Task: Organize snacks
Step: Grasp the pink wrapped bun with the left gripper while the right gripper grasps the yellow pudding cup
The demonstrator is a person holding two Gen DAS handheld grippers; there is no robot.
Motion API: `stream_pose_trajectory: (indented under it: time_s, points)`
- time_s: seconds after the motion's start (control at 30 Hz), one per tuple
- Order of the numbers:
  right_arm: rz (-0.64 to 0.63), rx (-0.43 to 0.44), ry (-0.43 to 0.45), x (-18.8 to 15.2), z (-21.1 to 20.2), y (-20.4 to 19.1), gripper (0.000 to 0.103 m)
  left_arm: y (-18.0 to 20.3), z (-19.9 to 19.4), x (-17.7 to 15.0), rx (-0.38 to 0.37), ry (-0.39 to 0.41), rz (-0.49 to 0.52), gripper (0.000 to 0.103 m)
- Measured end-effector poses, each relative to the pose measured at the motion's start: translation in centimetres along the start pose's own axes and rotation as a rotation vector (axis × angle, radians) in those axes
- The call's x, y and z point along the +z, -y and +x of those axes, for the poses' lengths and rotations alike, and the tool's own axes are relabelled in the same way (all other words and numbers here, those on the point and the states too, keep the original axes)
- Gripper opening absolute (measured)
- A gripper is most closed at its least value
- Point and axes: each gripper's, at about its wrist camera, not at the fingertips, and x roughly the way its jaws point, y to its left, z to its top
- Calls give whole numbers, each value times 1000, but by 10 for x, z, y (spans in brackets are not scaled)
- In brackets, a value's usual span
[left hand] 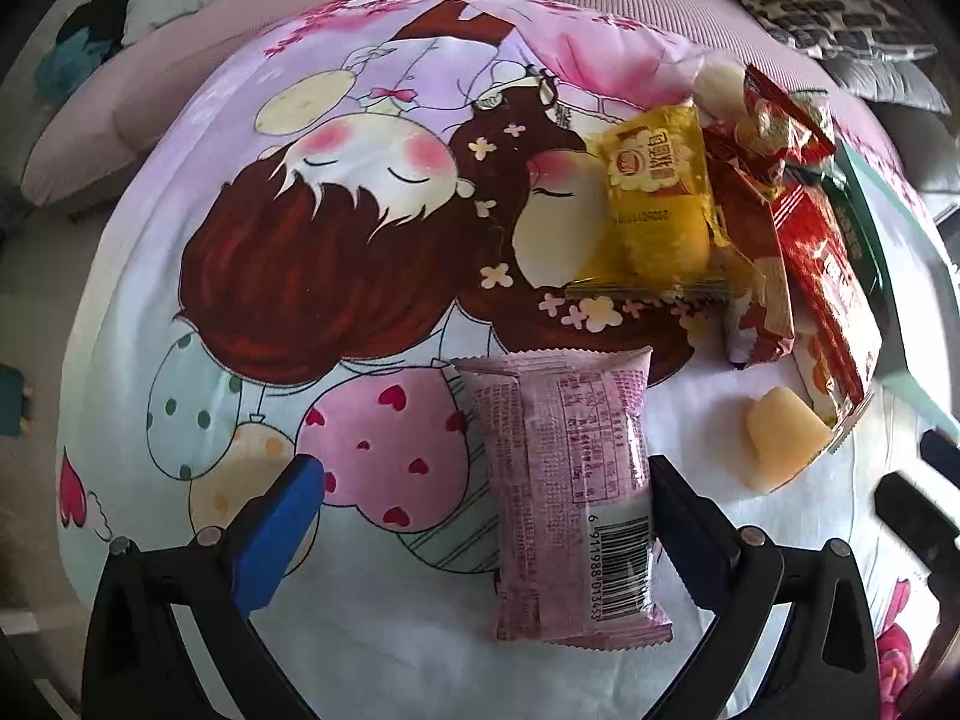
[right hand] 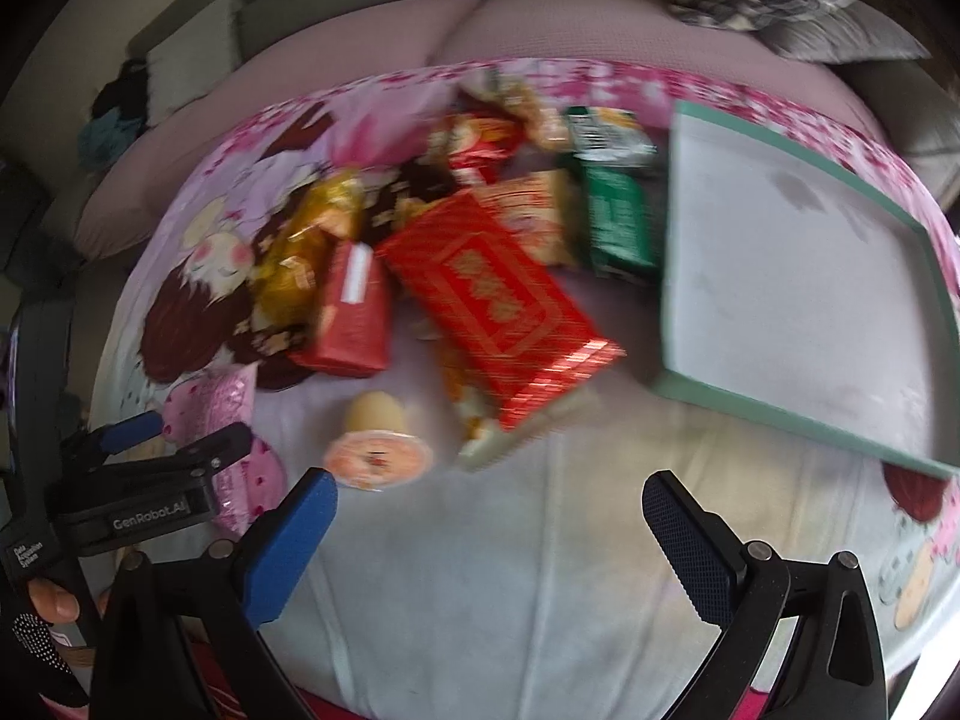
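The left gripper (left hand: 480, 480) has its jaws apart around the pink packet (left hand: 564, 480), low in the frame on the cloth (left hand: 150, 312); centre them and close gently. The right gripper (right hand: 489, 516), jaws apart and empty, hangs below the snack pile (right hand: 480, 276). The tray (right hand: 798, 300) lies at right, likely the destination.

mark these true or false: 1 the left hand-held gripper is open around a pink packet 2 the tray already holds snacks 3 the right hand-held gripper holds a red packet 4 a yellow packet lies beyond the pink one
1. True: the left hand-held gripper is open, with the pink packet between its fingers.
2. False: the tray shows only bare surface.
3. False: the right hand-held gripper is open and holds nothing; the red packet lies on the cloth.
4. True: the yellow packet lies farther out.
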Motion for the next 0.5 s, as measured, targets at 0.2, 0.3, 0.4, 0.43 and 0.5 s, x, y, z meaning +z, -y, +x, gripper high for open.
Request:
stream_pose_trajectory:
  time_s: [0.2,0.3,0.4,0.43,0.5]
  points:
    - [-36,24,-33,2,15,-17,92,-21,-8,-19,-43,-9,-25,88]
    - [-43,31,-53,4,21,-21,81,-26,-11,-19,-42,-31,-8,82]
    - [-55,32,-75,9,26,-28,73,-27,-12,-15,-67,-55,-1,74]
    - [-60,28,-81,10,28,-29,71,-19,-15,-12,-71,-60,-2,72]
    - [-66,26,-94,13,34,-31,71,-17,-14,-6,-83,-69,-2,68]
